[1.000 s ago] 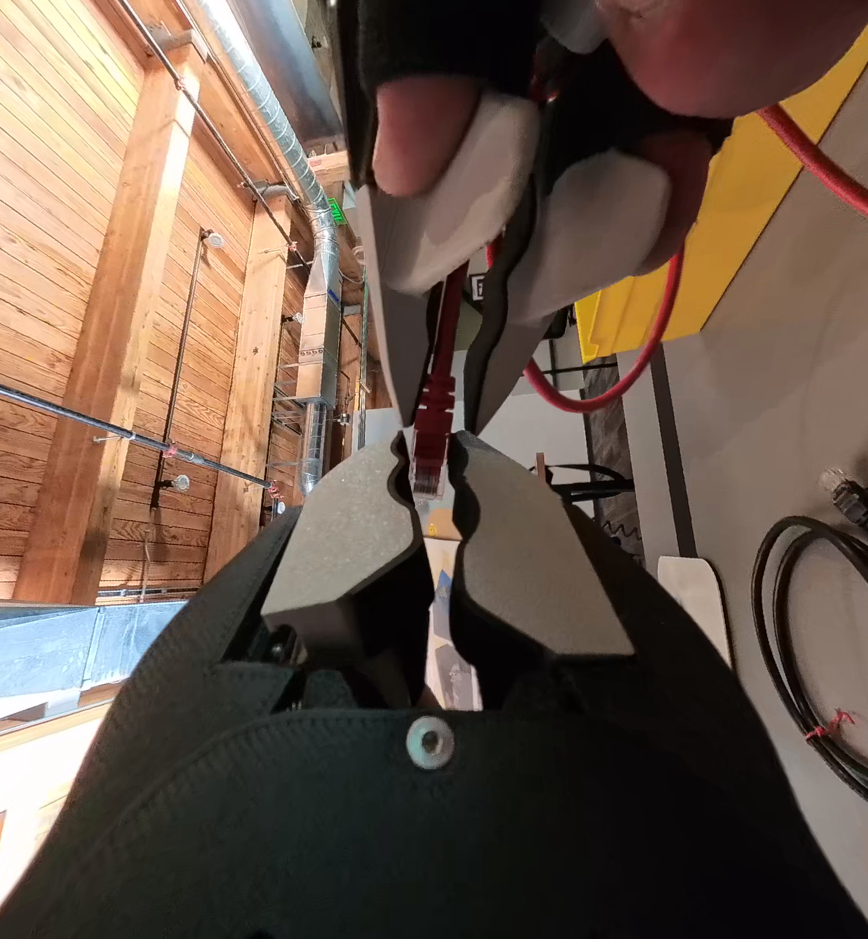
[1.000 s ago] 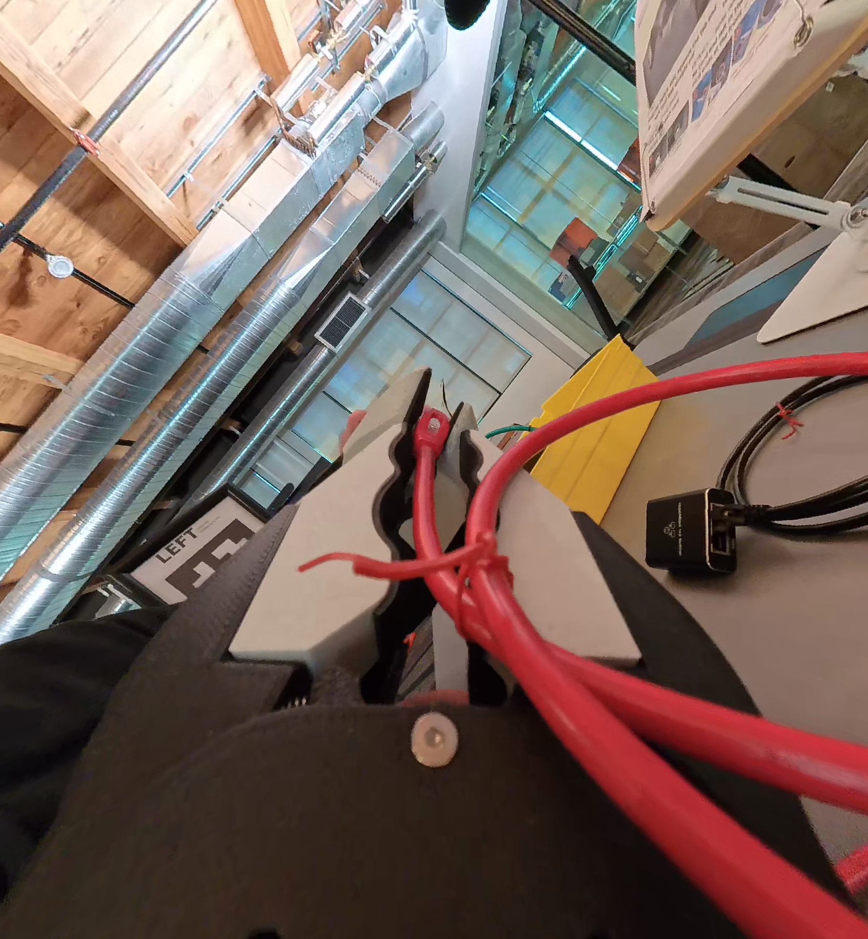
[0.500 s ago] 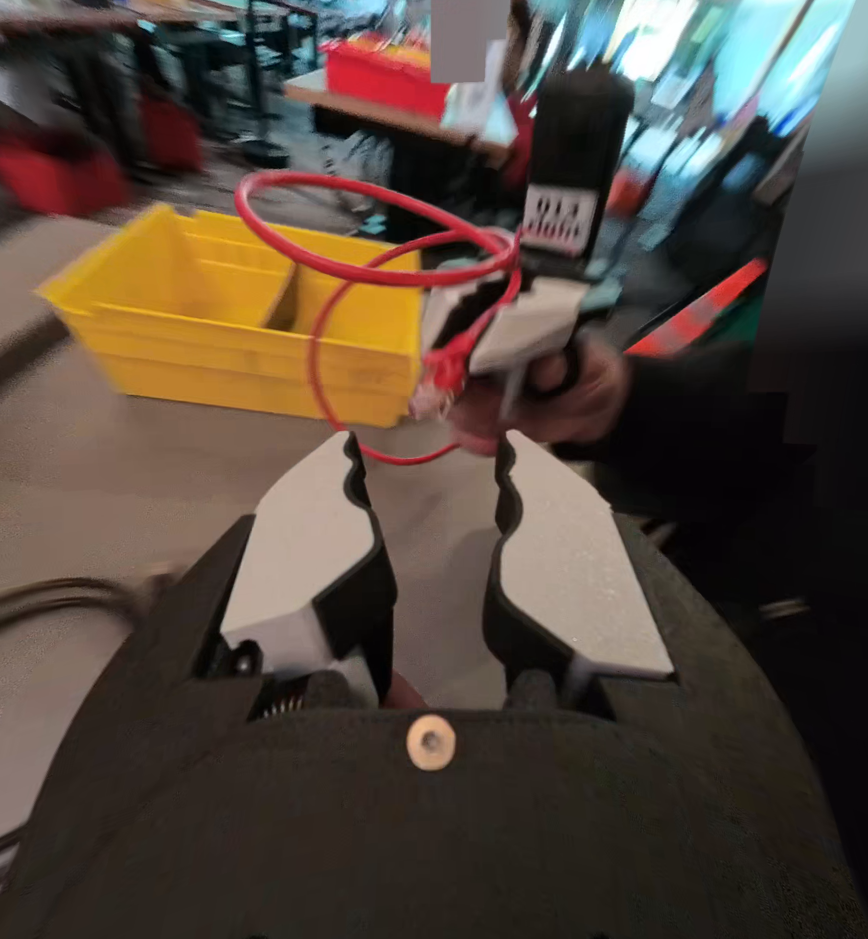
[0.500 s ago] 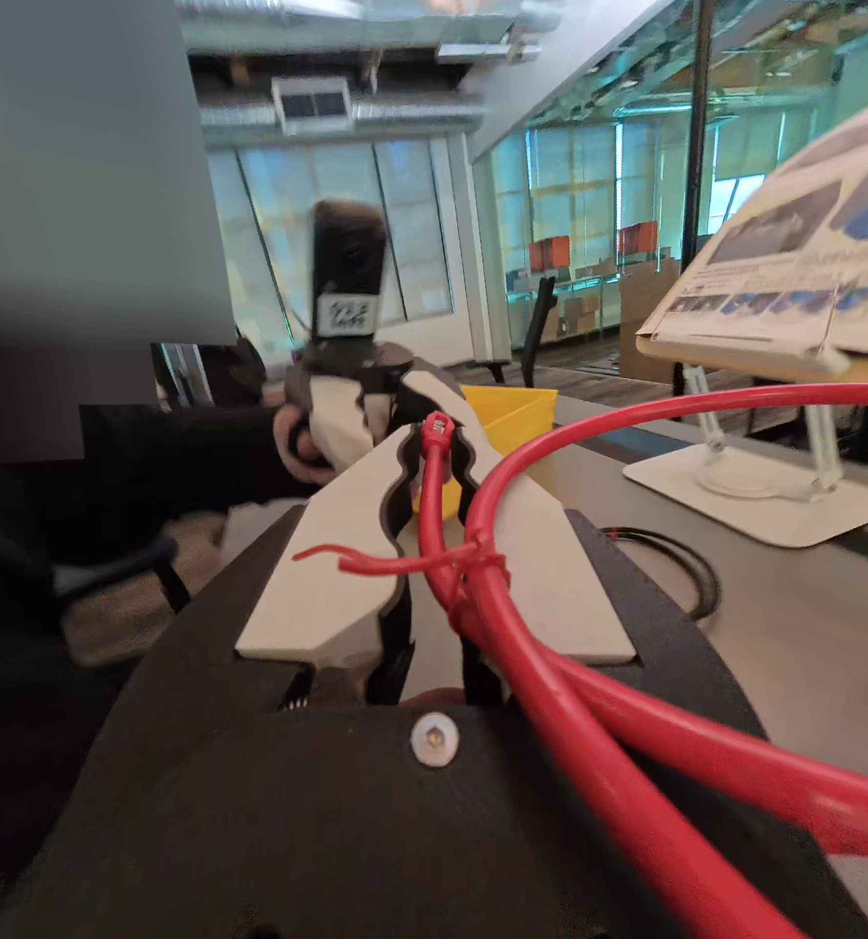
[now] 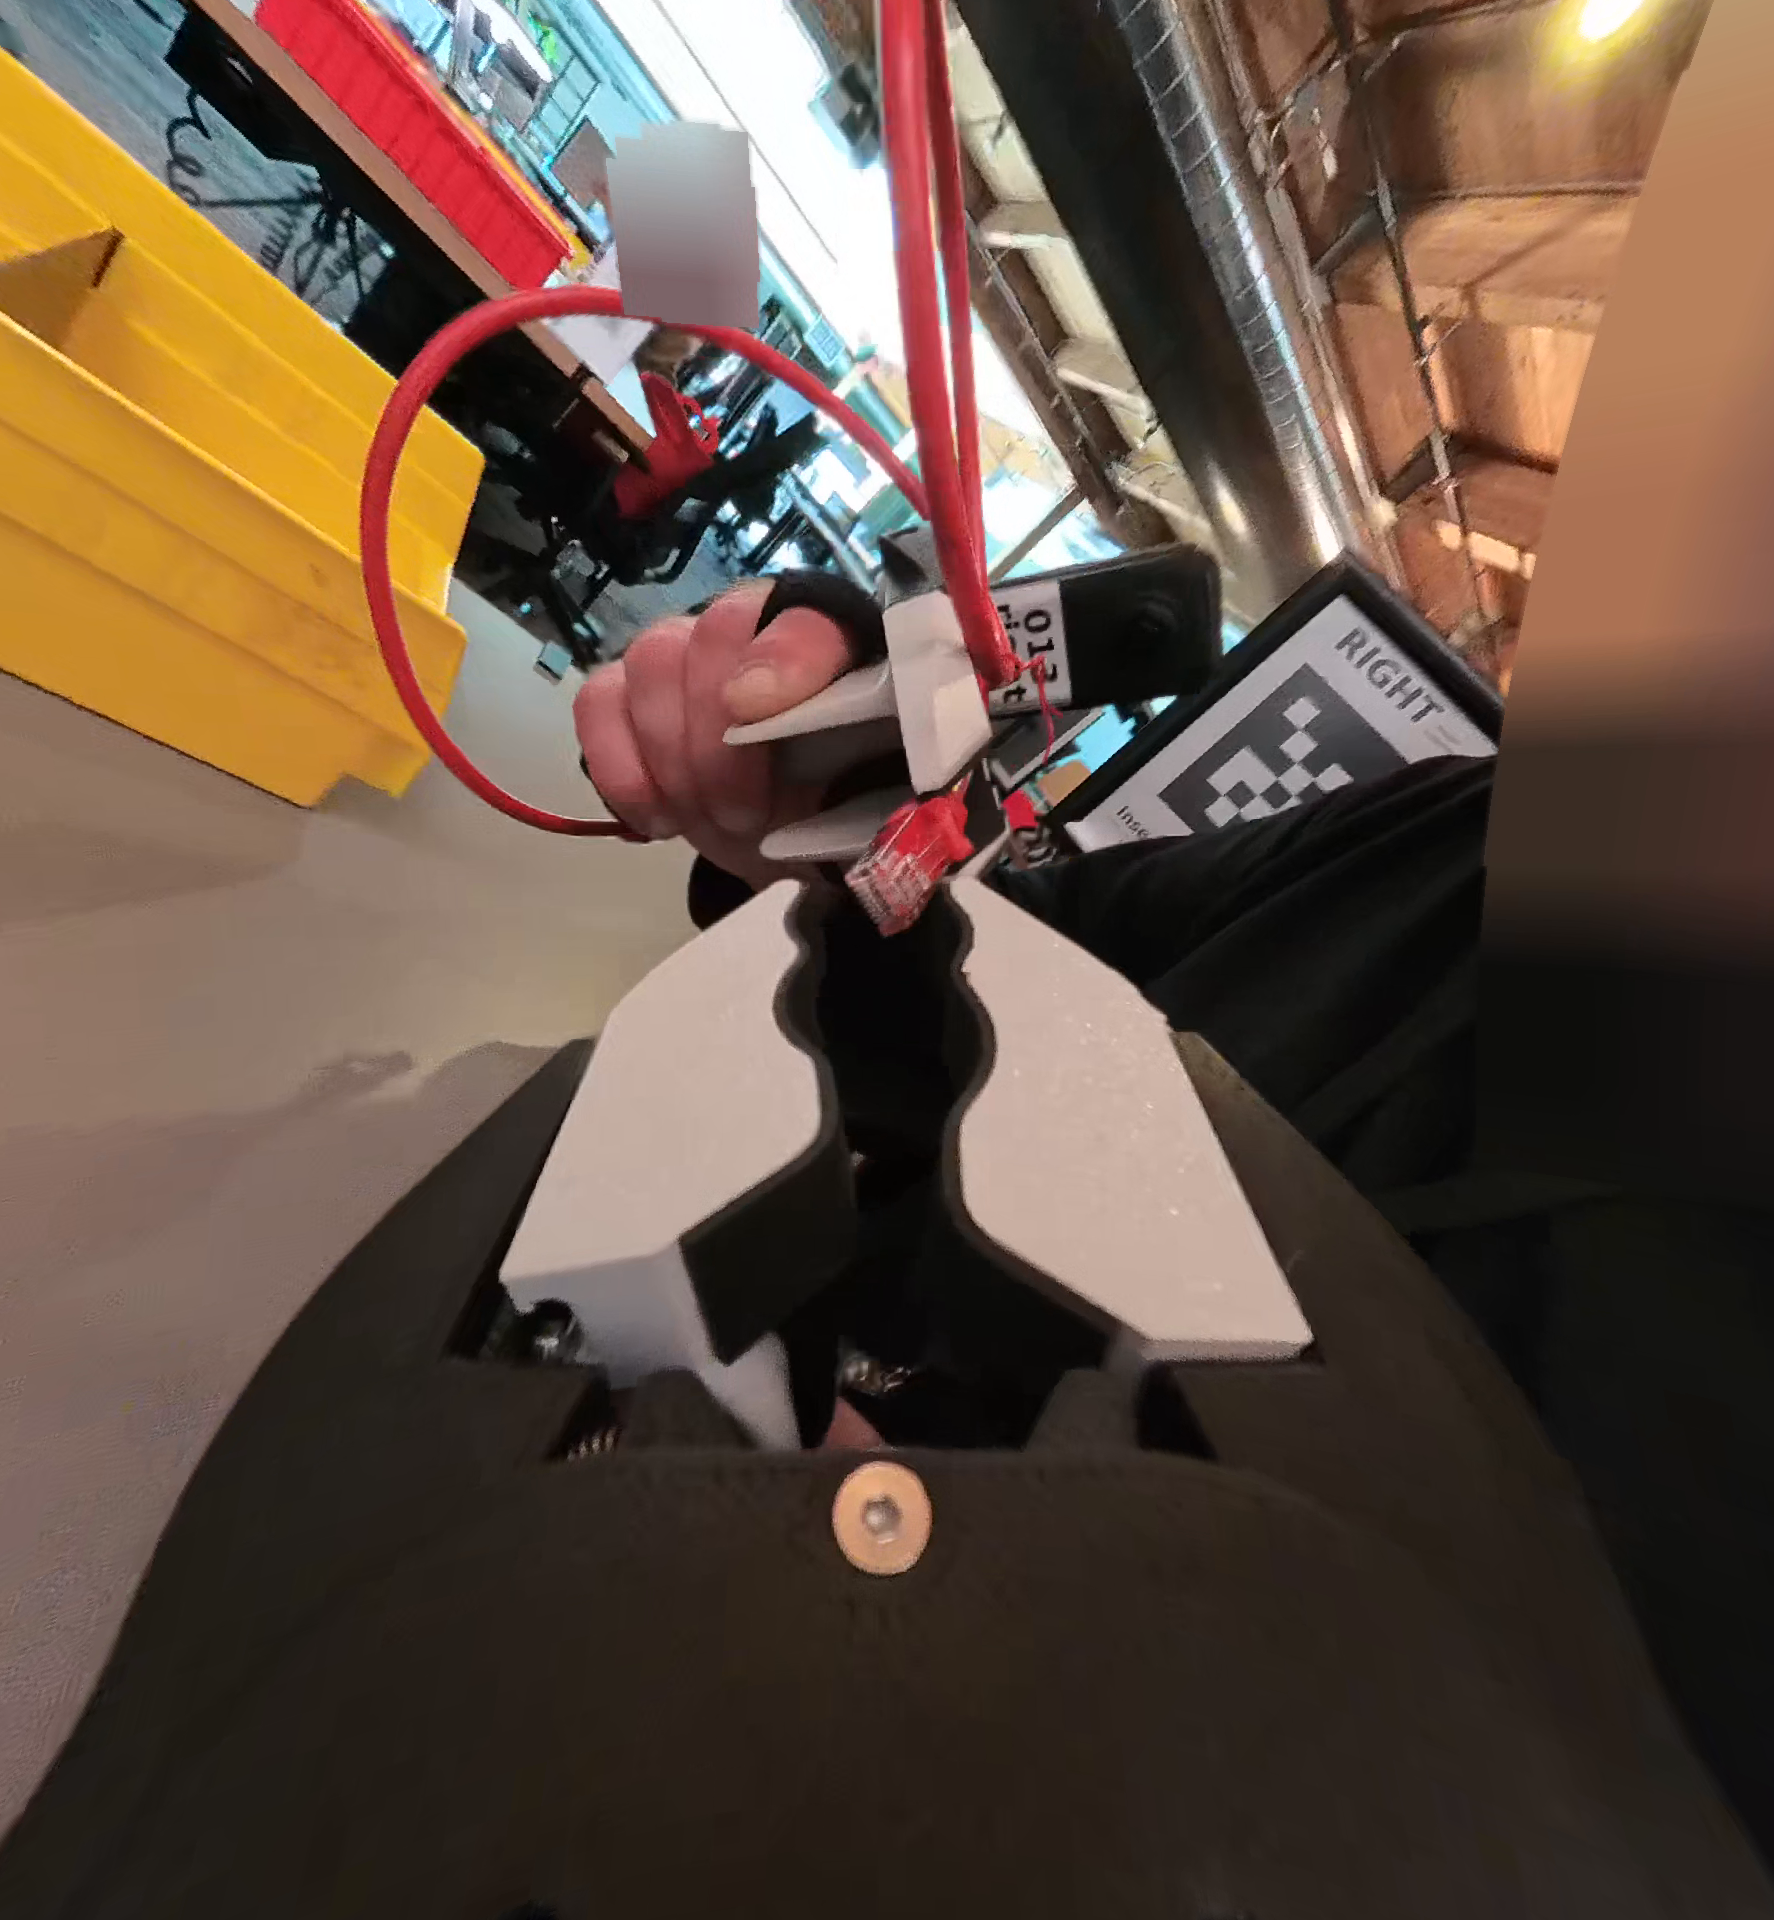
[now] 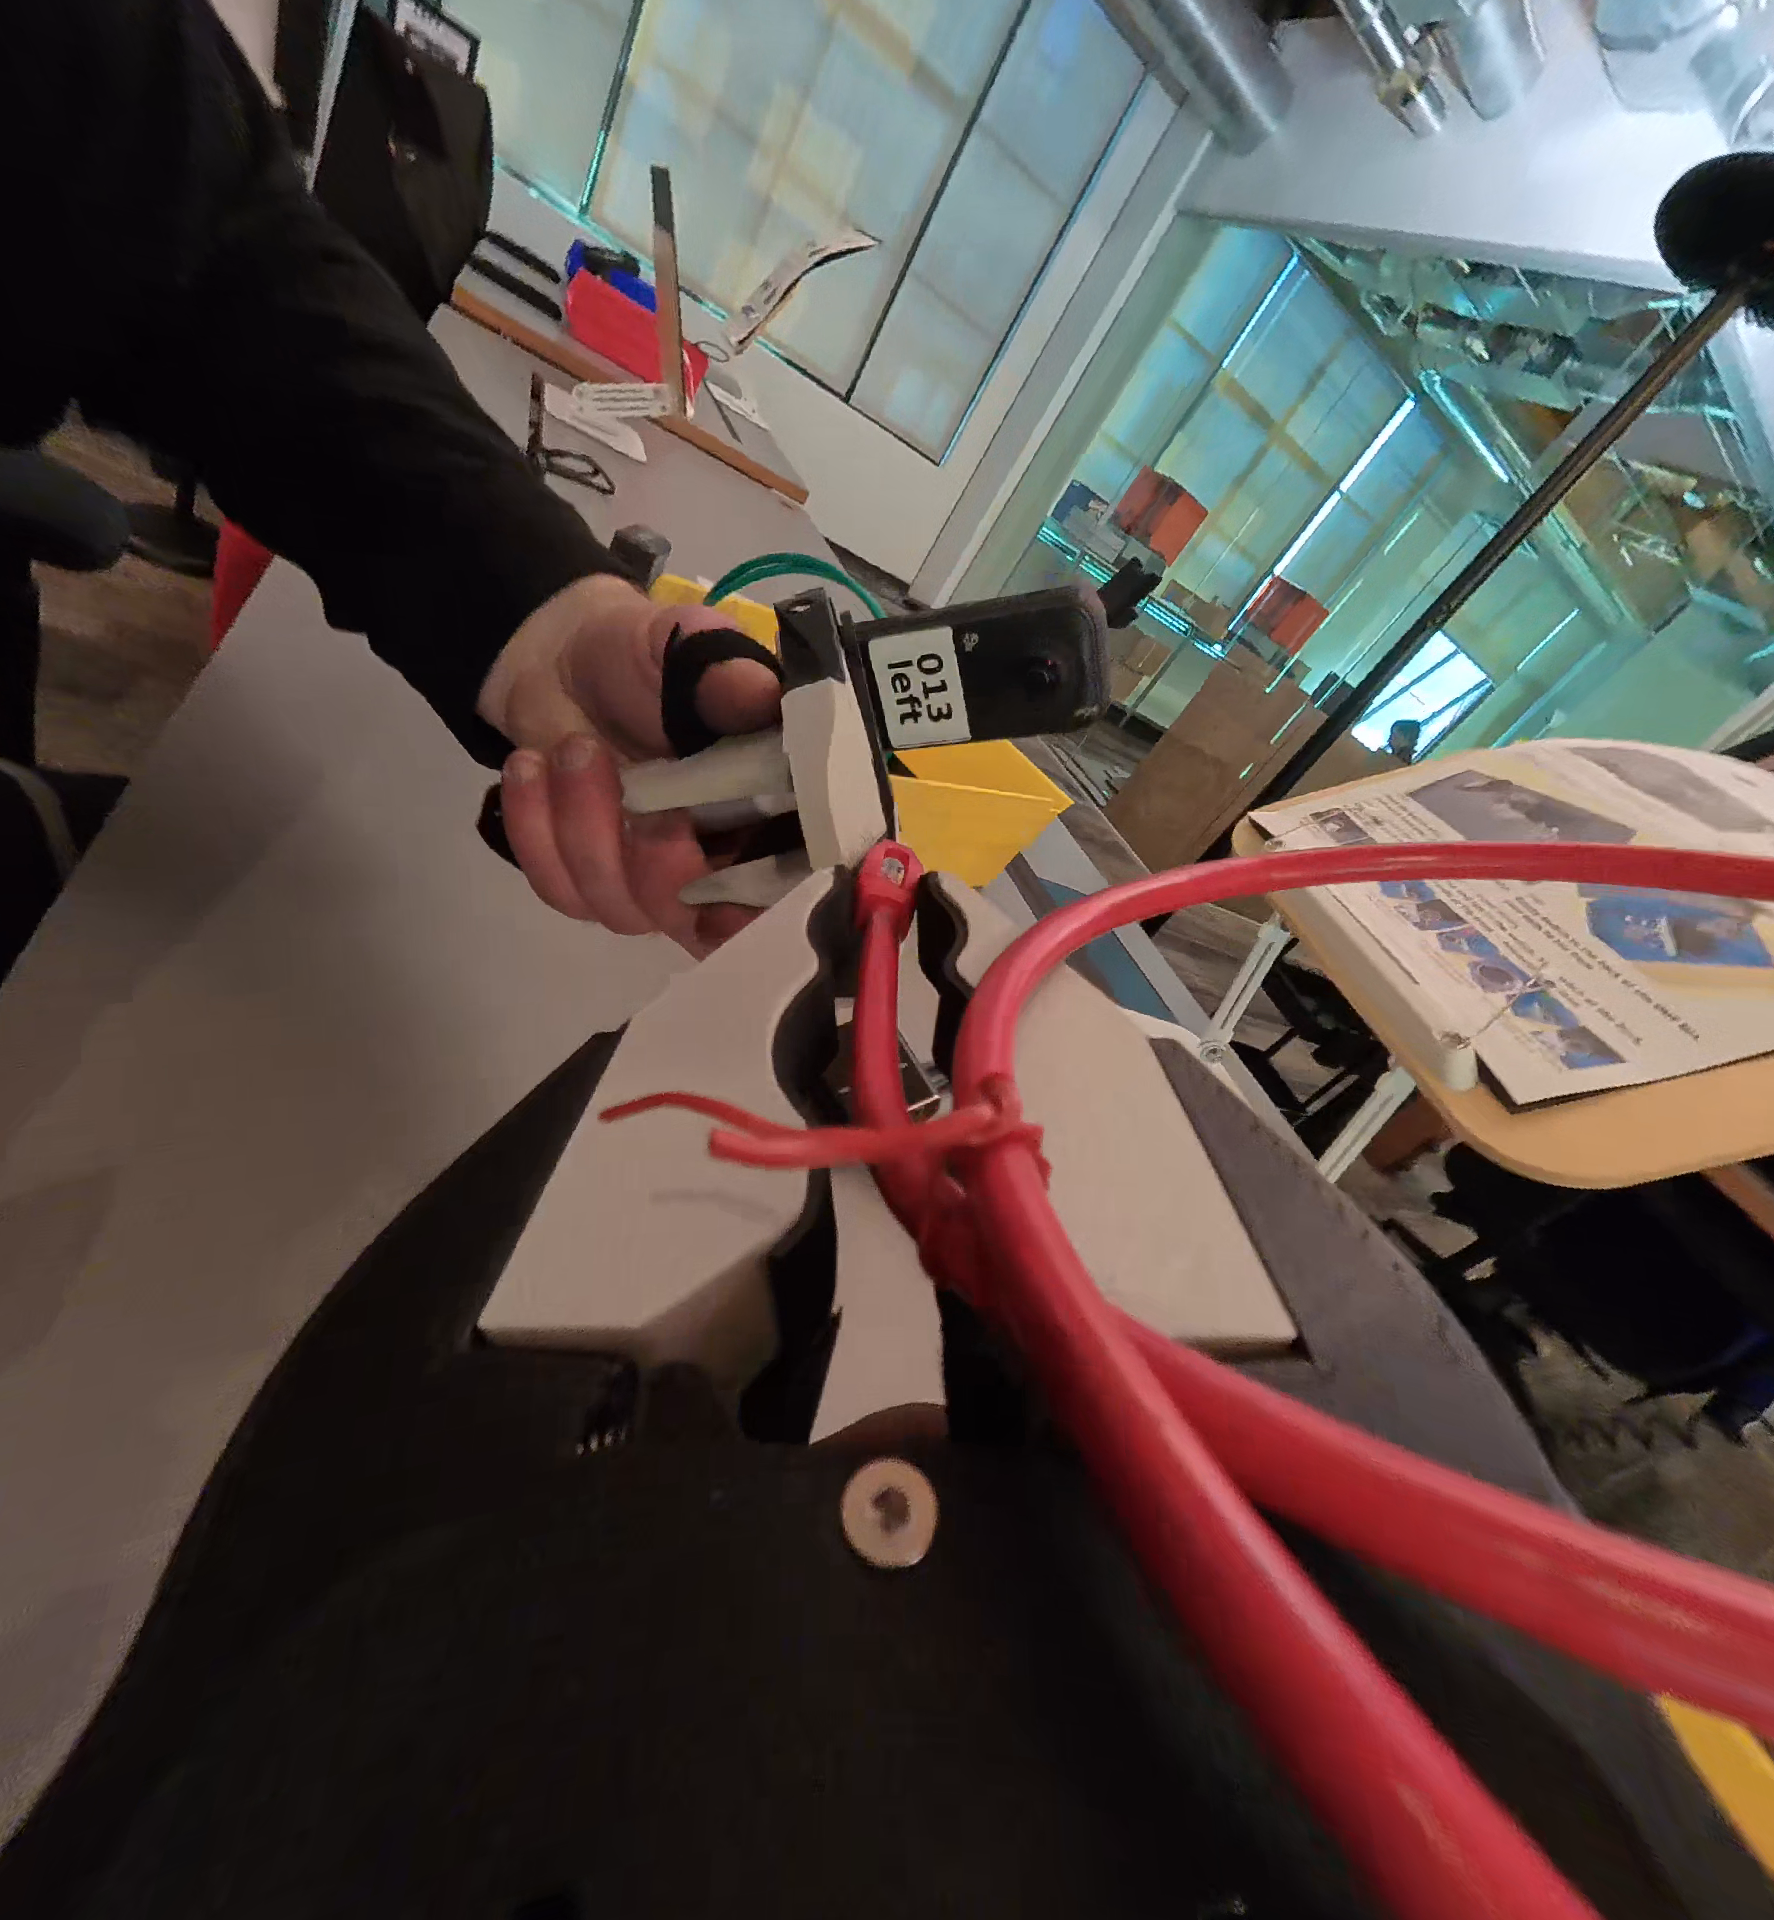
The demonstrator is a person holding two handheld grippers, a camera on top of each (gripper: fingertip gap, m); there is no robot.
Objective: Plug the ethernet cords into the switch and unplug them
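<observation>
The right gripper [image 6: 878, 904], a grey two-fingered tool on a black body, is clamped on the red ethernet cord [image 6: 1153, 1382] just behind its red moulded plug [image 6: 888, 871], which pokes out past the fingertips. The cord's slack is looped and bound with a thin red twist tie [image 6: 810, 1138], and the loops trail away toward five o'clock in that gripper's own view. The left gripper [image 5: 878, 920], the same grey-and-black tool, faces it with its jaws parted a moderate way and nothing between them. In the left wrist view the plug [image 5: 898, 864] hangs right at the mouth of those open fingers, at twelve o'clock from them, and I can't tell whether it touches either tip. A person's hand [image 5: 685, 727] grips the right tool's handle there, and another hand [image 6: 602, 769] holds the left tool in the right wrist view.

A yellow plastic bin [image 5: 166, 540] sits on the grey tabletop [image 5: 187, 1039] at about ten o'clock in the left view; a tilted board carrying a printed sheet [image 6: 1589, 914] stands at three o'clock in the right view.

The switch is in neither picture. As I judge it, the task is barely begun: the red cord is in the air, seemingly being passed or re-gripped between the tools, and no plugging or unplugging shows.
</observation>
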